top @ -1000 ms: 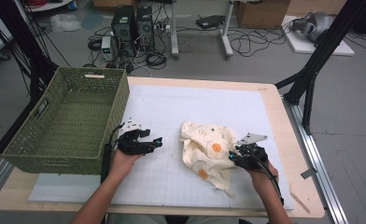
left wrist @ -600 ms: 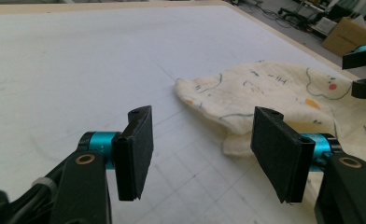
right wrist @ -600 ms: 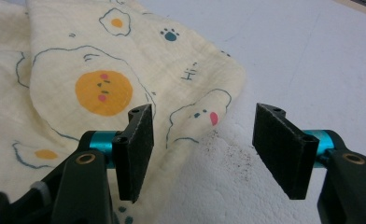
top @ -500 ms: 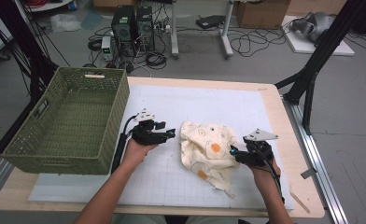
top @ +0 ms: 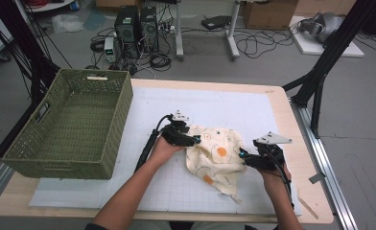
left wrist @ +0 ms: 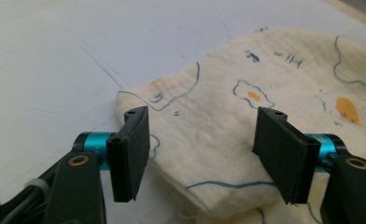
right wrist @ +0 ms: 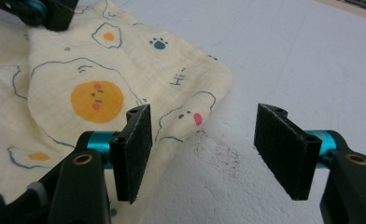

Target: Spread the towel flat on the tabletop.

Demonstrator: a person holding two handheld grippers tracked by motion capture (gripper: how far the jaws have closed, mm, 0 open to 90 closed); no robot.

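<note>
Black jaws of the left gripper (left wrist: 200, 154) stand apart over the cream cloth (top: 215, 155), having come in from the basket (top: 66, 124) side; they have just opened slightly. The right gripper (right wrist: 202, 156), just opened, holds nothing. A new grasp probably follows.

Both the left gripper (top: 196, 140) and right gripper (top: 242, 155) hold their jaws apart, gripping nothing.
</note>
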